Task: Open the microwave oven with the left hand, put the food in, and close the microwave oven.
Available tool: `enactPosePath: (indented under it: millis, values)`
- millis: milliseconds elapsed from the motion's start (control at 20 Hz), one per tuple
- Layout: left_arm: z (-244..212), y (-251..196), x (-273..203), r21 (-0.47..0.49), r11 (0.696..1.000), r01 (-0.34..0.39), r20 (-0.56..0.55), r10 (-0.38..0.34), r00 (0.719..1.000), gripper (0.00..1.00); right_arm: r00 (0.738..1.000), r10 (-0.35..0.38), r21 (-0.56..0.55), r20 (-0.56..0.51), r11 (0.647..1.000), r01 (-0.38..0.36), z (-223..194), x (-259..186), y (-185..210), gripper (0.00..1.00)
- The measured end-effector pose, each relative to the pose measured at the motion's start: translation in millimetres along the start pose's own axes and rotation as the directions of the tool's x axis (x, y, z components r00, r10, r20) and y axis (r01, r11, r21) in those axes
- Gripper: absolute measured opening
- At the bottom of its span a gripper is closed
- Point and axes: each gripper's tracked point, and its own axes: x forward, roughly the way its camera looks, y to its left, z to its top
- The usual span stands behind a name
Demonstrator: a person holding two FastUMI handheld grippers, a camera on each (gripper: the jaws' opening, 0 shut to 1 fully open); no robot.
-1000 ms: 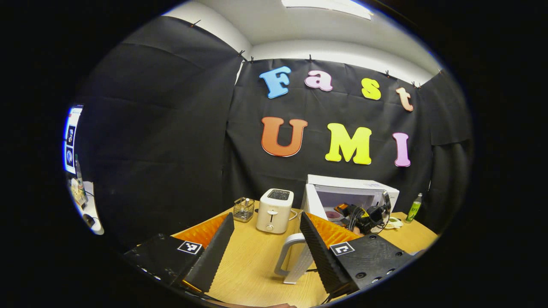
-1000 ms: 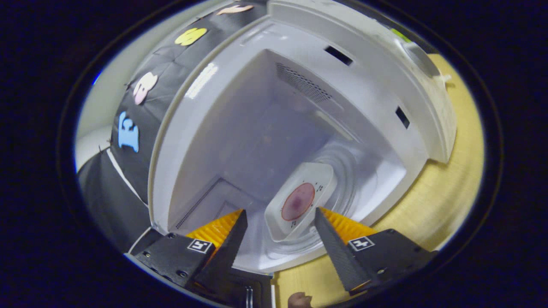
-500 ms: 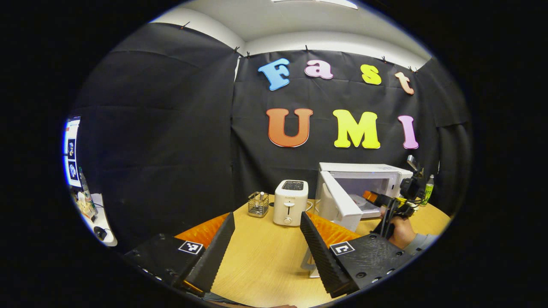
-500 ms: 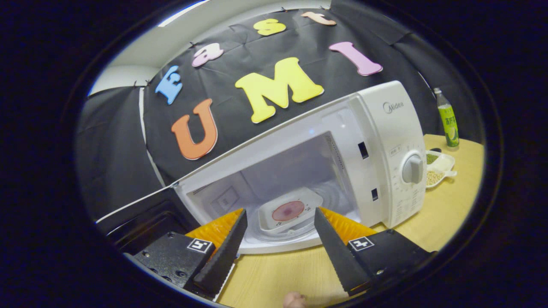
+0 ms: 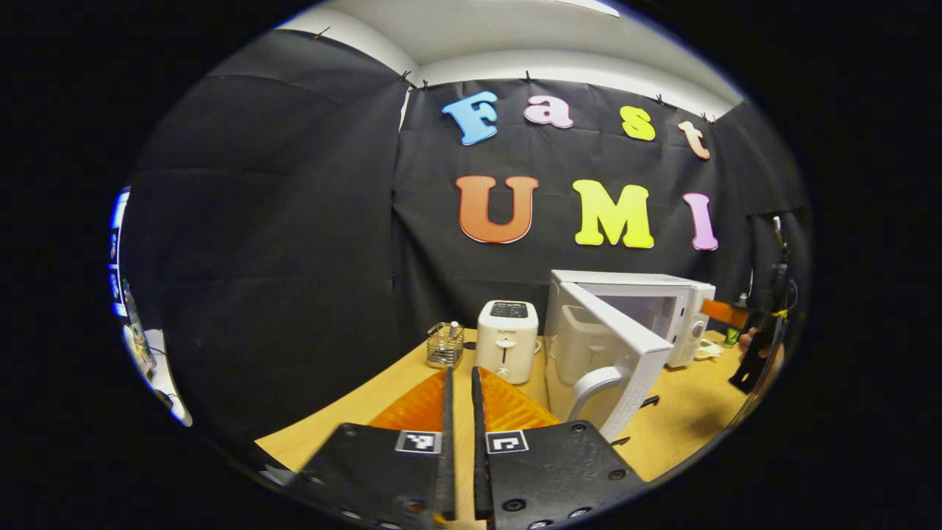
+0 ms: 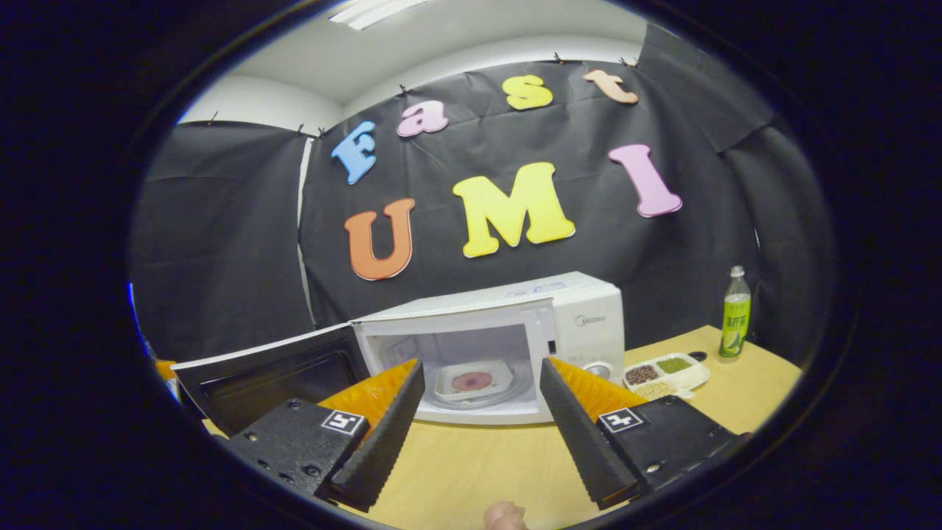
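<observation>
Wooden table (image 6: 471, 464) carries a white microwave oven (image 6: 581, 324) at the far side, its door (image 6: 272, 372) swung open to the left. Inside it lies the food dish (image 6: 472, 380). Right gripper (image 6: 478, 412) has its jaws wide apart and empty, near the opening. Left gripper (image 5: 458, 442) has its jaws almost together, gripping nothing, near the toaster (image 5: 506, 340).

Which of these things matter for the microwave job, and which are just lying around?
Job: microwave, its open door, food dish inside, left claw, right claw.
Lying about: toaster, wire basket, green bottle, snack tray.
</observation>
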Motion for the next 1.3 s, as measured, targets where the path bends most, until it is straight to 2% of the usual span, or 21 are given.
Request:
enactPosePath:
  millis: [100,150,200,250,300,350,400,450,600,750,800,850,900,1000,1050,1300]
  values:
    - [-10.6,-6.4,11.2,-0.012,0.999,0.049,-0.016,-0.049,0.999,0.04,1.000,0.012,-0.025,-0.006,1.000,-0.012,10.9,-19.4,-3.3,0.91]
    - [-14.8,-12.6,15.2,-0.018,0.997,0.075,-0.026,-0.076,0.997,0.04,1.000,0.009,-0.035,-0.010,0.999,-0.009,15.5,-27.7,-6.4,1.00]
    - [-16.9,-12.6,10.9,-0.021,0.997,0.076,-0.006,-0.076,0.997,0.04,1.000,0.007,-0.040,-0.013,0.999,-0.008,21.0,-34.5,-9.2,0.91]
    - [-15.4,-13.3,-13.5,-0.030,0.995,0.093,-0.018,-0.094,0.995,0.07,1.000,0.008,-0.047,-0.015,0.999,-0.009,26.6,-41.6,-12.1,0.91]
    - [-22.3,-25.9,13.8,-0.043,0.990,0.137,-0.022,-0.138,0.990,0.00,1.000,0.006,-0.049,-0.011,0.999,-0.007,34.0,-47.6,-15.2,0.91]
    - [-22.0,-31.2,20.1,-0.041,0.988,0.152,-0.013,-0.152,0.988,0.00,1.000,0.006,-0.049,-0.012,0.999,-0.007,38.7,-53.1,-18.4,1.00]
    - [-27.3,-35.3,24.0,-0.039,0.986,0.160,-0.027,-0.161,0.987,0.00,1.000,0.013,-0.046,-0.005,0.999,-0.014,44.5,-57.9,-21.0,0.91]
    - [-29.7,-42.2,28.3,-0.038,0.984,0.173,-0.024,-0.174,0.984,0.00,1.000,0.016,-0.039,-0.003,0.999,-0.016,48.8,-62.6,-23.8,1.00]
    - [-37.5,-68.4,29.6,-0.065,0.969,0.237,-0.042,-0.240,0.970,0.00,1.000,0.001,-0.036,0.009,0.999,0.000,60.2,-72.5,-39.5,1.00]
    - [-42.0,-83.1,26.7,-0.025,0.971,0.238,-0.055,-0.239,0.969,0.00,1.000,-0.015,-0.035,-0.005,0.999,0.014,61.2,-75.9,-49.8,1.00]
    - [-41.9,-93.0,24.7,-0.015,0.965,0.261,-0.052,-0.261,0.964,0.00,1.000,-0.007,-0.030,-0.009,1.000,0.006,63.6,-76.0,-51.0,0.91]
    - [-40.5,-106.4,21.6,-0.008,0.956,0.292,-0.049,-0.292,0.955,0.00,1.000,0.005,-0.019,-0.013,1.000,-0.005,66.0,-76.9,-51.3,0.91]
    - [-39.7,-119.5,19.1,0.001,0.947,0.321,-0.044,-0.320,0.946,0.00,1.000,0.012,-0.006,-0.016,1.000,-0.012,68.1,-77.2,-53.5,1.00]
    - [-36.6,-142.7,17.5,0.036,0.931,0.363,-0.028,-0.362,0.932,0.00,1.000,0.015,0.012,-0.022,1.000,-0.014,72.2,-78.6,-62.5,1.00]
    - [-36.0,-154.8,16.7,0.053,0.923,0.382,-0.023,-0.381,0.924,0.00,1.000,0.012,0.016,-0.017,1.000,-0.012,76.9,-80.9,-68.2,0.91]
    - [-38.2,-227.8,16.9,0.097,0.855,0.509,-0.025,-0.509,0.860,0.00,1.000,-0.010,-0.009,0.008,1.000,0.010,93.8,-94.1,-85.3,0.91]
